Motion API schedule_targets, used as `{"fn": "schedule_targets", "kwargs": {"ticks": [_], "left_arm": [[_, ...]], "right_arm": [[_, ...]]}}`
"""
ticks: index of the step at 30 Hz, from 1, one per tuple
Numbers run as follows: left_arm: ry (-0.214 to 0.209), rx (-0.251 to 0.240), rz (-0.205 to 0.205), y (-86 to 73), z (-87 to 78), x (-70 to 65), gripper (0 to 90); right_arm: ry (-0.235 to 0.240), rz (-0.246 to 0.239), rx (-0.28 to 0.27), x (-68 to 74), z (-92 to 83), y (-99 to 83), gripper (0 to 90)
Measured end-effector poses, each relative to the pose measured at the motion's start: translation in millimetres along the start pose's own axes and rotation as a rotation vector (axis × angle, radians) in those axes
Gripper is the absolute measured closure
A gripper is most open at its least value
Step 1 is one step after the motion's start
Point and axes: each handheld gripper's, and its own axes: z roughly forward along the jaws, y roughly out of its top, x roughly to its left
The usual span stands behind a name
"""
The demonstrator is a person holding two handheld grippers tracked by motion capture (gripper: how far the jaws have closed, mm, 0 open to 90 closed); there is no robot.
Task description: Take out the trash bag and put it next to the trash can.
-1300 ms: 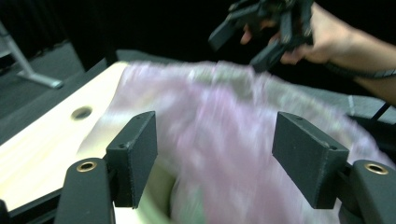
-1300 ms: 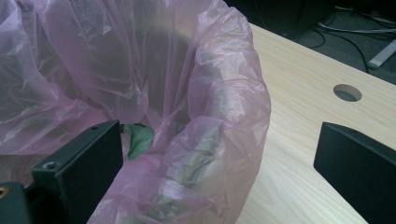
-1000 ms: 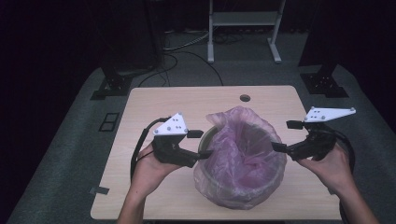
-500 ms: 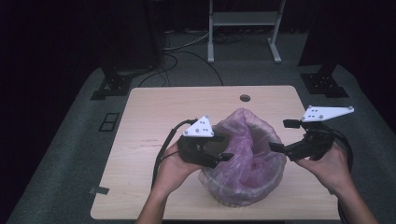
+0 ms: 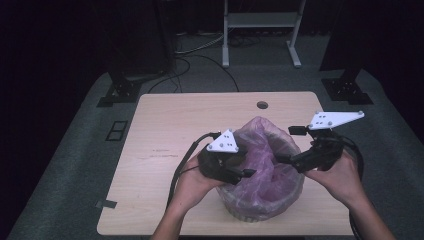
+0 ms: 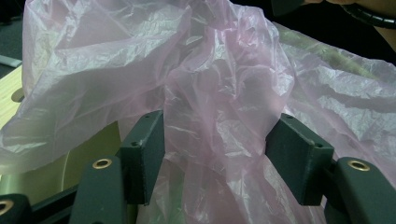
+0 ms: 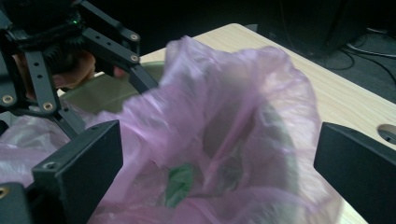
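Note:
A thin pink plastic bag (image 5: 265, 150) is draped over a round pale-green bin (image 5: 260, 207) near the table's front edge. My left gripper (image 5: 248, 173) reaches in over the bin's left rim. In the left gripper view, its jaws (image 6: 222, 158) stand open on either side of a raised, crumpled fold of the bag (image 6: 219, 93), with the bin's rim (image 6: 88, 161) below. My right gripper (image 5: 281, 159) comes in from the right. In the right gripper view, its jaws (image 7: 217, 163) are wide apart around the bag's puffed top (image 7: 224, 93) without pressing it.
The light wooden table (image 5: 165, 130) has a round hole (image 5: 261, 105) near its far edge and a dark tape patch (image 5: 107, 203) at the front left. Black stands (image 5: 120, 92) and cables (image 5: 200, 50) are on the grey floor behind.
My left gripper has moved right, from beside the bin to over its rim and into the bag's folds. My right gripper has shifted slightly, and the bag's top has been pushed and reshaped.

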Motion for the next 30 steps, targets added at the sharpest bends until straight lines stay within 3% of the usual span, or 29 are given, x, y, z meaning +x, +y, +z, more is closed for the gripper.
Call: {"fn": "schedule_targets", "kwargs": {"ticks": [9,10,11,12,16,21,22,30], "left_arm": [[0.011,0.005,0.003,0.2,2.8,-1.4,36.6],[0.016,0.007,0.004,0.2,3.0,-1.5,36.3],[0.017,0.004,0.001,0.2,3.1,-1.5,36.3],[0.017,0.002,0.001,0.2,2.8,-1.4,36.3],[0.021,-0.004,-0.005,0.1,1.8,-1.0,36.2],[0.034,-0.013,-0.010,-0.6,0.3,-0.7,33.7],[0.040,-0.013,-0.013,-0.7,-0.6,-0.6,32.6],[0.090,-0.032,-0.029,-4.2,-13.5,2.7,22.8]], "right_arm": [[0.075,-0.017,-0.008,6.7,10.5,2.9,16.6],[0.095,-0.023,-0.002,8.3,11.6,2.1,26.8],[0.095,-0.023,-0.002,8.3,11.6,2.1,26.8],[0.105,-0.030,0.008,9.6,12.7,1.0,35.3],[0.109,-0.050,0.032,12.5,15.6,-1.3,51.2],[0.086,-0.105,0.050,18.9,15.9,-2.5,83.5],[0.075,-0.124,0.049,20.2,15.1,-2.6,86.6],[0.024,-0.137,0.058,18.0,3.1,-4.5,89.7]]}}
